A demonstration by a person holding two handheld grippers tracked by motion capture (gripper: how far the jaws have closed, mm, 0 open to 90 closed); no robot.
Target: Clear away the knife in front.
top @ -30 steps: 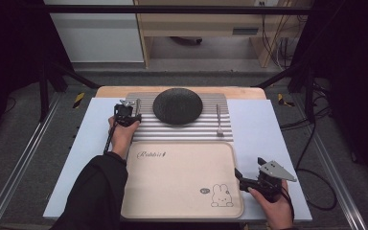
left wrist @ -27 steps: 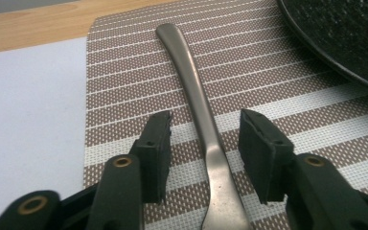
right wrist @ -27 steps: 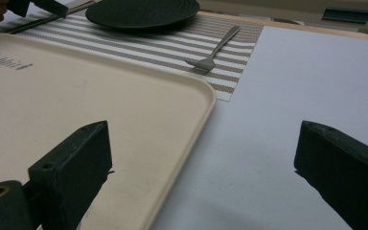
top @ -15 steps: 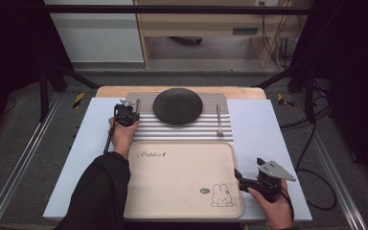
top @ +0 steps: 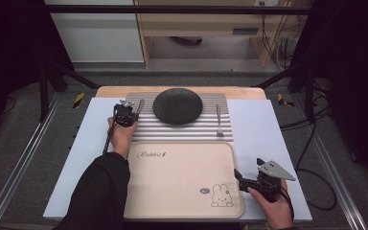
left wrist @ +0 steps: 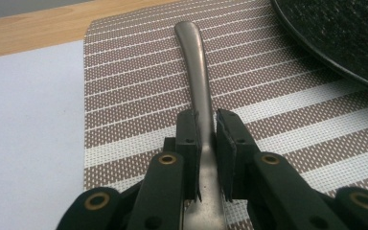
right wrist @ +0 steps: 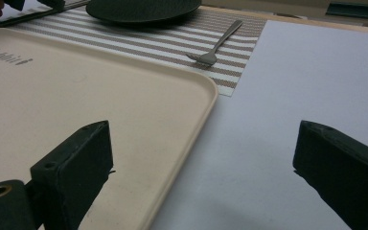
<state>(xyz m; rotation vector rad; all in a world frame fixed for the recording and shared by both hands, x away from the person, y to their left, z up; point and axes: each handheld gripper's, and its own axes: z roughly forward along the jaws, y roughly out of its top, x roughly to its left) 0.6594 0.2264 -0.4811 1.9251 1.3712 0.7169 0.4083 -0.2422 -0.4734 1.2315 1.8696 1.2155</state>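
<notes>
My left gripper (top: 130, 111) rests on the striped placemat (top: 182, 132), left of the black plate (top: 178, 106). In the left gripper view it (left wrist: 206, 129) is shut on a metal utensil (left wrist: 196, 62), whose handle lies flat on the placemat (left wrist: 139, 96) and points away from me. I cannot tell which kind of utensil it is. My right gripper (top: 247, 172) stands open at the right edge of the cream tray (top: 182, 191), near its front corner. In the right gripper view its jaws (right wrist: 203, 139) straddle the rim of the tray (right wrist: 76, 96) with nothing between them.
A fork (top: 218, 120) lies on the placemat right of the plate, tines toward me. The plate (right wrist: 139, 9) and fork (right wrist: 218, 45) lie beyond the tray. A white sheet (top: 263, 129) covers the table around the placemat and tray.
</notes>
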